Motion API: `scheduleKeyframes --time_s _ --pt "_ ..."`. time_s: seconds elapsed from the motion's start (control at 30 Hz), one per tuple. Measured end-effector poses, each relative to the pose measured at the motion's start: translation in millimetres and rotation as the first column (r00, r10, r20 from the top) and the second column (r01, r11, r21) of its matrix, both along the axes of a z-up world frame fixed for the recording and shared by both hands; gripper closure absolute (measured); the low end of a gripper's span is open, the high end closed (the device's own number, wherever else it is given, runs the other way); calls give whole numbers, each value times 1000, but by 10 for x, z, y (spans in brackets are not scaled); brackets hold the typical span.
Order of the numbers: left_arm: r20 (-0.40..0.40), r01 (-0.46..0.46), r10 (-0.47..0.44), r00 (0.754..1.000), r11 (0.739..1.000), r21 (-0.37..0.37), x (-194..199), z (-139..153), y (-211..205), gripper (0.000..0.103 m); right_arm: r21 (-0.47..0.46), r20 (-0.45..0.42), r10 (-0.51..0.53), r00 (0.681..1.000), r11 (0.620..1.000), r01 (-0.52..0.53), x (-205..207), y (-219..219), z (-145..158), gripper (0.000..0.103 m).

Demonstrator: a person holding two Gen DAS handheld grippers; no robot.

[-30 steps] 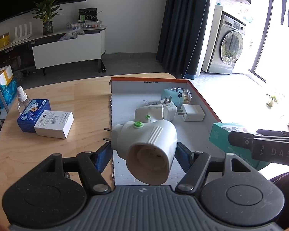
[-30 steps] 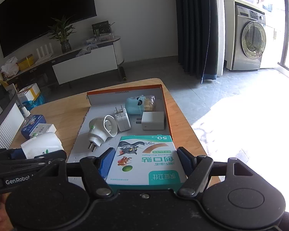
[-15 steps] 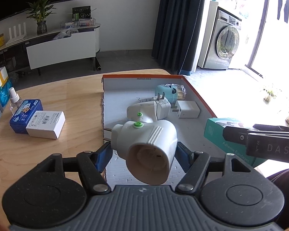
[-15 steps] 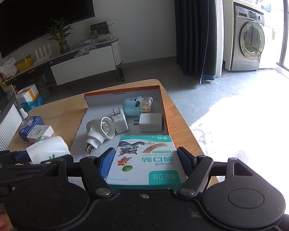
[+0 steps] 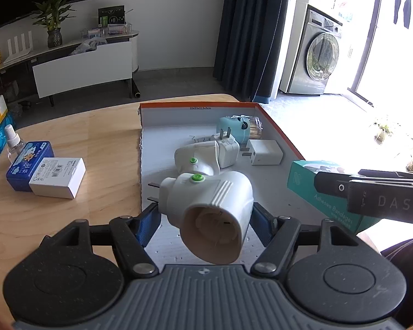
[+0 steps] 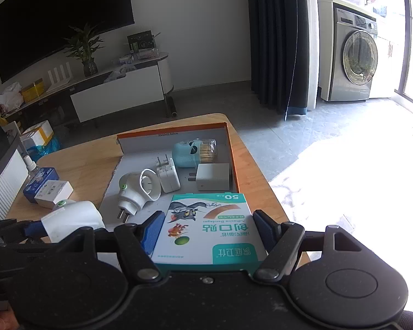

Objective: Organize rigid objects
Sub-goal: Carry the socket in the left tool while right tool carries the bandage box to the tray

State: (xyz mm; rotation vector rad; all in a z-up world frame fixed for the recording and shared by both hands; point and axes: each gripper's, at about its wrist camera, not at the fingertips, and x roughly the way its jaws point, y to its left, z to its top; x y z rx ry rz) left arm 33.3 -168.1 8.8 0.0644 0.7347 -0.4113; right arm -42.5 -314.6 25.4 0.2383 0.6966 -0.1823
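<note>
My left gripper [image 5: 206,217] is shut on a white plug-in device with a green button [image 5: 212,214], held above the near end of the orange-rimmed cardboard box [image 5: 201,106]. It also shows in the right wrist view [image 6: 71,218]. My right gripper [image 6: 206,229] is shut on a teal adhesive bandage box [image 6: 206,228], held above the box's near right corner; it shows in the left wrist view [image 5: 311,181]. Inside the box lie a second white plug-in device [image 5: 195,159], a white charger [image 5: 264,152], a white adapter [image 5: 227,148] and a blue-capped jar [image 5: 239,128].
On the wooden table [image 5: 96,143] left of the box lie a blue tin [image 5: 27,162], a white carton [image 5: 59,173] and a small clear bottle [image 5: 12,143]. A TV stand, dark curtain and washing machine stand beyond the table.
Both grippers have shifted slightly left and forward over the box, with the same grips. The things inside the box have not moved.
</note>
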Motion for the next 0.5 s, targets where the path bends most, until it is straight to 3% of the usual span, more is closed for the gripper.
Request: scheduleKeyframes --time_s 0.5 --pt "18 -15 15 1000 1000 -3 182 65 -20 32 -8 24 5 1000 1000 -5 198 -71 45 19"
